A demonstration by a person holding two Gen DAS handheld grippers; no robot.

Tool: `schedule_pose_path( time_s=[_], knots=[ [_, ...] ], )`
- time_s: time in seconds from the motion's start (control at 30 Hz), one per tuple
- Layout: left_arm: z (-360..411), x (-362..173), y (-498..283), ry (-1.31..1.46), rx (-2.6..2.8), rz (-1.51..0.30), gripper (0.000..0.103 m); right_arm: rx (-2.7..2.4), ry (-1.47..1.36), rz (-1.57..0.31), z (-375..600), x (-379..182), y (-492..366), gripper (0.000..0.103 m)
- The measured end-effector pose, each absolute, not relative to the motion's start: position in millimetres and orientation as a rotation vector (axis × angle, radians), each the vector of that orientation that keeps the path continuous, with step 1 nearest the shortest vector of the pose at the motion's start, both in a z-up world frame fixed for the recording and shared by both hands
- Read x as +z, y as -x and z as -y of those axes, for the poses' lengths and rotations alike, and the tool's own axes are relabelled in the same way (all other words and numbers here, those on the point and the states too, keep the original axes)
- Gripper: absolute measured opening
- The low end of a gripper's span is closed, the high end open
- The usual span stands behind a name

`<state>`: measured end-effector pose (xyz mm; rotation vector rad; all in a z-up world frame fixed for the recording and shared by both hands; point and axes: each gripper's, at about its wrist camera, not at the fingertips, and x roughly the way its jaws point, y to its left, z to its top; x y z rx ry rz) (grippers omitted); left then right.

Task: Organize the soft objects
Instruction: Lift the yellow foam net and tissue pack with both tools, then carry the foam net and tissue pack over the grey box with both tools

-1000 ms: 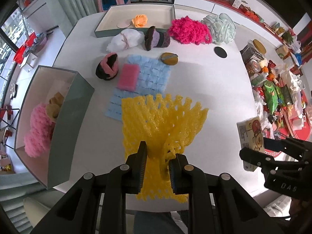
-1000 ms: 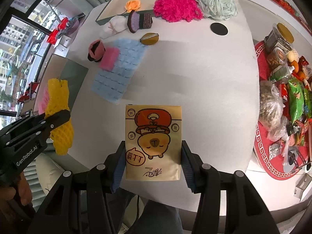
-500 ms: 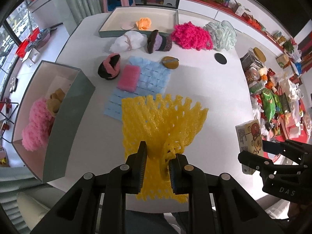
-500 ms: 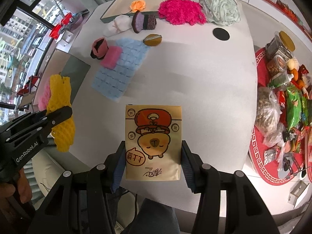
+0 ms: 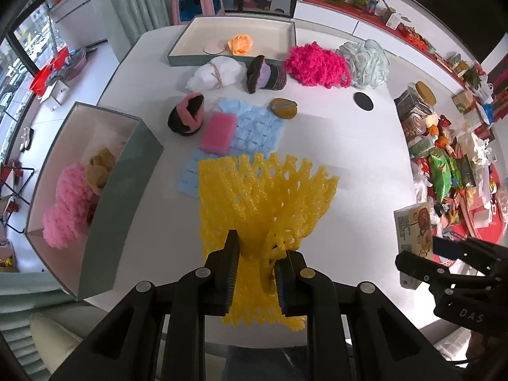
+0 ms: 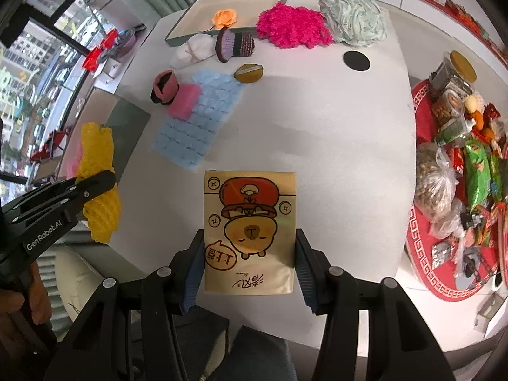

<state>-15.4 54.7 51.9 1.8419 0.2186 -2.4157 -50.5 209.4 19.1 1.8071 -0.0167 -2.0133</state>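
My left gripper [image 5: 257,254] is shut on a yellow foam net [image 5: 263,197] and holds it above the near edge of the white table [image 5: 333,146]. The net also shows in the right wrist view [image 6: 96,158]. My right gripper [image 6: 249,250] is shut on a tissue pack with a cartoon bear [image 6: 249,231], held above the table's near right edge; the pack also shows in the left wrist view [image 5: 412,235]. A tall green box [image 5: 95,190] at the left holds a pink fluffy item [image 5: 66,206]. A shallow tray [image 5: 235,25] at the back holds an orange flower [image 5: 240,43].
On the table lie a blue quilted cloth [image 5: 250,133], a pink sponge [image 5: 219,132], a pink-and-black knit item [image 5: 186,117], a white pouf [image 5: 214,74], a purple knit hat [image 5: 265,74], a magenta fluffy pile [image 5: 317,65], a pale loofah [image 5: 365,58]. Snack packets [image 5: 444,165] crowd the right.
Both grippers have risen and pulled back a little with their loads, so the table looks farther away. Both grips are unchanged.
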Motion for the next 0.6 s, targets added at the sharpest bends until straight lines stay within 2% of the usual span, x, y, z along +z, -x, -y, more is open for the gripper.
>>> schedule_pose_path(
  time_s=[0.17, 0.6],
  knots=[
    [-44.4, 55.9, 6.2, -1.845, -2.382, -0.224, 0.022, -1.957, -1.836, 0.070, -201.7, 9.3, 44.9, 0.056],
    [2.9, 88.5, 7.9, -1.691, -2.382, -0.265, 0.022, -1.978, -1.757, 0.087, -174.6, 34.0, 63.9, 0.056]
  ],
)
